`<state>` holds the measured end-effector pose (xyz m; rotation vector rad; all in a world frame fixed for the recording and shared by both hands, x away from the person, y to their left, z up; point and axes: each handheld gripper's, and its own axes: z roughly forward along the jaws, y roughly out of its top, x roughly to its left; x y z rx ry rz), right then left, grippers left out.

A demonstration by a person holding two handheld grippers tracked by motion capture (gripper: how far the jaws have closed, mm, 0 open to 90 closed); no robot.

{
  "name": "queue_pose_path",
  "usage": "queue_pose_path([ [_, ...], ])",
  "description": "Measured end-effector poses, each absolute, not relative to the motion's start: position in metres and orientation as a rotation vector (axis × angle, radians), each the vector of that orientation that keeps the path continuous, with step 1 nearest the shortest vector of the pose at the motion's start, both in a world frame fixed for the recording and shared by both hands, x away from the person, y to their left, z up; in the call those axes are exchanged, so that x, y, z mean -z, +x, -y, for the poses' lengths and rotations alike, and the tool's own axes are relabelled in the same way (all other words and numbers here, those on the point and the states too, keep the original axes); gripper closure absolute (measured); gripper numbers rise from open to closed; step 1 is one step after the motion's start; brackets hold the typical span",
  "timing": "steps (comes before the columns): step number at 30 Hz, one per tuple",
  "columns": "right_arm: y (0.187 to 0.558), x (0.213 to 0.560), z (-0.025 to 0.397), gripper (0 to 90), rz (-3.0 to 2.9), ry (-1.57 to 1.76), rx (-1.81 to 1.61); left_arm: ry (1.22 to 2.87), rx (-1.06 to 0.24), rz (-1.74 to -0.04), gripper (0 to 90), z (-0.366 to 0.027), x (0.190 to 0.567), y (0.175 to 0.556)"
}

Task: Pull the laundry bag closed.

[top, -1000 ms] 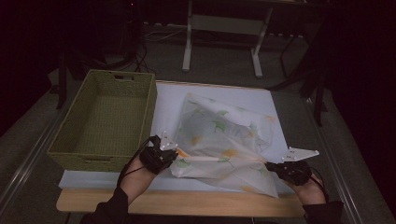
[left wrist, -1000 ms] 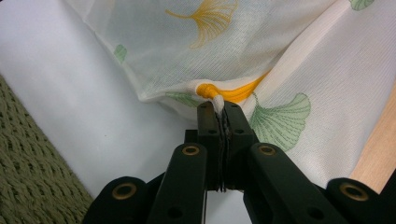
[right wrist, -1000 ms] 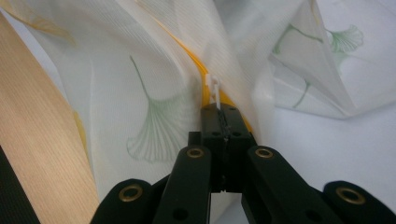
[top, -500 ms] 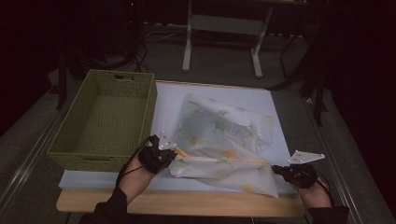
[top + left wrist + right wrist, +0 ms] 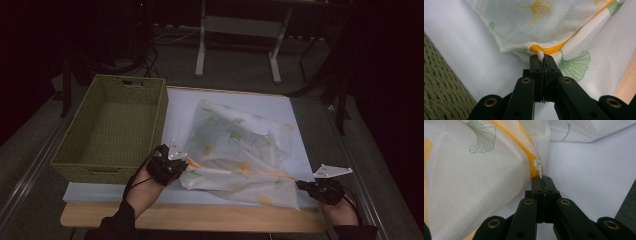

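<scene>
Jaws of the left gripper (image 5: 541, 58) are pressed tight together on a white tab at the end of the orange zipper (image 5: 554, 48), where the mesh bag (image 5: 574, 27) bunches into a small knot of fabric just past the tips. In the right gripper view, the right gripper (image 5: 543, 179) has its jaws closed flat as well, pinching the white zipper pull (image 5: 538, 167) that hangs from the other end of the orange zipper (image 5: 524, 151), with the bag's (image 5: 474, 185) netted cloth swelling up to the left of it. Seen from the high view, both hands sit at the near edge of the table: the left gripper (image 5: 172, 162) at the bag's near left corner, just beside the basket, and the right gripper (image 5: 305, 186) at the bag's near right corner, well apart from the left one. Between them the zipper (image 5: 235, 172) runs as a taut orange line along the near side of the bag (image 5: 240, 150), which is pale, translucent and printed with green and yellow fan-shaped leaves. It lies on the white mat (image 5: 300, 117) covering the wooden table (image 5: 200, 220). Farther left stands the green woven basket (image 5: 75, 145), its long side touching the mat's edge. Beyond the table, a white stand (image 5: 240, 30) rises from the dim grey floor.
</scene>
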<state>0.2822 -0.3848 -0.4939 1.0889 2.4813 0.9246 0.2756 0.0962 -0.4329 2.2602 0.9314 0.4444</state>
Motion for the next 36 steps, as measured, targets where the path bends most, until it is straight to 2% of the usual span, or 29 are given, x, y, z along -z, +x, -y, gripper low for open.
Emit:
queue_pose_path([
  [11,0.285,0.499,0.388,88.9,-2.480,1.147,-0.945,2.292,-0.388,-0.917,88.4,-0.094,0.440,0.277],
  [14,0.284,0.496,0.389,82.2,-2.458,1.134,-0.979,2.293,-0.363,-0.892,85.0,-0.092,0.440,0.276],
  [18,0.281,0.488,0.391,75.6,-2.424,1.134,-1.014,2.285,-0.354,-0.867,72.5,-0.091,0.438,0.274],
  [19,0.281,0.486,0.392,74.7,-2.417,1.139,-1.031,2.267,-0.358,-0.856,72.5,-0.090,0.436,0.272],
  [20,0.280,0.480,0.391,67.9,-2.380,1.139,-1.050,2.258,-0.353,-0.848,68.2,-0.090,0.435,0.272],
  [24,0.280,0.471,0.384,54.9,-2.340,1.135,-1.112,2.202,-0.352,-0.830,59.4,-0.092,0.427,0.269],
  [31,0.282,0.459,0.368,37.2,-2.293,1.109,-1.232,2.172,-0.350,-0.804,41.8,-0.091,0.430,0.265],
  [32,0.282,0.458,0.366,32.0,-2.284,1.106,-1.250,2.156,-0.348,-0.818,37.0,-0.091,0.431,0.265],
  [36,0.280,0.455,0.357,25.3,-2.296,1.053,-1.251,2.130,-0.285,-0.839,19.2,-0.095,0.437,0.268],
])
